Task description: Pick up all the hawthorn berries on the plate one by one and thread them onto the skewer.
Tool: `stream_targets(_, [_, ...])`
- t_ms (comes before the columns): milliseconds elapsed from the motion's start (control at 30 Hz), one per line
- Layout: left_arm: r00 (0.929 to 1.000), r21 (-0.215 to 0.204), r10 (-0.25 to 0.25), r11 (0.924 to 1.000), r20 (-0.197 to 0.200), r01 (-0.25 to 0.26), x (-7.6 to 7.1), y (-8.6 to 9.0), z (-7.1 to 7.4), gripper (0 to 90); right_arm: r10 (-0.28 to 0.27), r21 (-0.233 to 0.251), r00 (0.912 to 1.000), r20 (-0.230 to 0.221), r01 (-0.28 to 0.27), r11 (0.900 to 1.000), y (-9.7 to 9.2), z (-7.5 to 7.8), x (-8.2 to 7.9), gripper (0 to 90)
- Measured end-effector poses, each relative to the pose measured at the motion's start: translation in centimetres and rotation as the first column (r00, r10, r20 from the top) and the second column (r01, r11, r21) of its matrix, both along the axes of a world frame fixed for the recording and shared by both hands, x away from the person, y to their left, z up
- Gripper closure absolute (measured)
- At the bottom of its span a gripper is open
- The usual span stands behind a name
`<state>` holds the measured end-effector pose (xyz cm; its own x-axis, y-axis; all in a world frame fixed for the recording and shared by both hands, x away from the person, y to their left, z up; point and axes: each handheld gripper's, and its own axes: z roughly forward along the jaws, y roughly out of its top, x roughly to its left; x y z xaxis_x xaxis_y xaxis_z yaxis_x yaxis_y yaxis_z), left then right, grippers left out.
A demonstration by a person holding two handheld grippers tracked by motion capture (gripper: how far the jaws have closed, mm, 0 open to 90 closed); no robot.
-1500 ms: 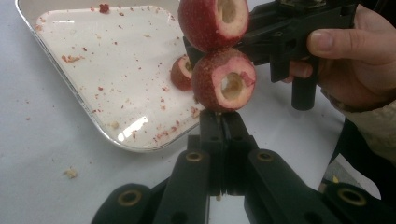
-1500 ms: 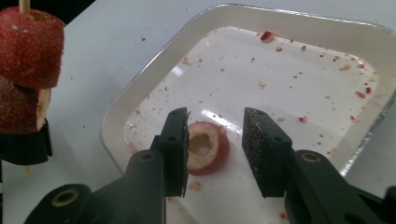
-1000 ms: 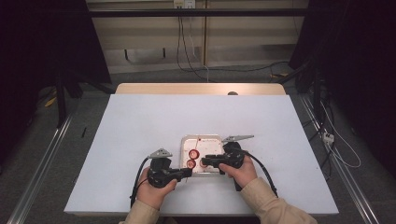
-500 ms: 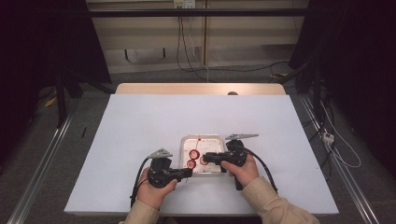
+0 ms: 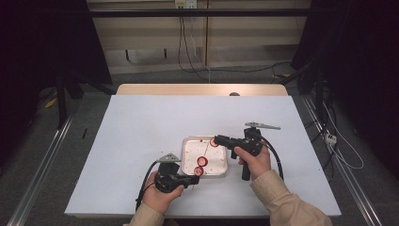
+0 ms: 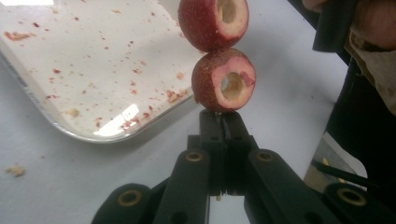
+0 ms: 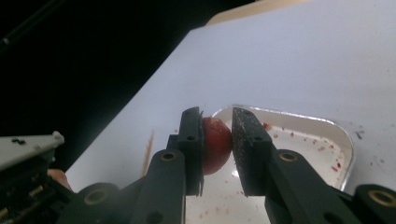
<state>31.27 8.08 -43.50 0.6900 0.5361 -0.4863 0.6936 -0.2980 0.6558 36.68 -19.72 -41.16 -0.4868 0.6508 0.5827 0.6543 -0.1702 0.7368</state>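
Above speckled metal tray [image 6: 70, 130], 2 round cored fruits [image 6: 223, 80].

There are three red fruits: two [image 6: 223, 79] [image 6: 214, 21] with holes in them sit in a row, and one [image 7: 215, 144] is apart. There is one tray [image 5: 188, 143], one table [image 5: 141, 127] and two grippers [image 5: 193, 179] [image 5: 217, 140].

Around the tray [image 5: 221, 172] the white bench [image 5: 141, 127] lies bare on every side, open for passage. Over the tray itself the way is crowded: the left claw [image 5: 195, 178] with its skewered fruits [image 5: 201, 161] at the near edge, the right claw [image 5: 217, 140] at the far corner.
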Motion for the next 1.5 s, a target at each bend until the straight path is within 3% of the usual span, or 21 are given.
stream_targets(167, [0.9998,0.007,-0.018,0.9998,-0.010,0.018,0.0,-0.3,-0.2,89.6,-0.008,0.021,0.9999,0.012,0.007,0.9998,0.0,0.4,0.0,74.8])
stream_targets(533, [0.9998,0.018,-0.009,0.9998,-0.020,0.009,0.0,-0.4,-0.4,89.6,0.007,0.037,0.9994,0.035,-0.008,0.9993,0.4,0.7,-0.2,74.8])
stream_targets(1300, [0.9997,0.001,0.013,0.9999,-0.019,-0.013,0.3,0.0,-0.4,89.7,0.079,0.011,0.9958,0.046,-0.080,0.9967,1.9,0.5,-0.7,74.7])
stream_targets(1500, [0.9989,-0.011,0.021,0.9997,-0.043,-0.021,0.4,0.2,-0.5,89.7,0.081,0.011,0.9948,0.061,-0.082,0.9966,2.2,0.4,-0.9,74.6])
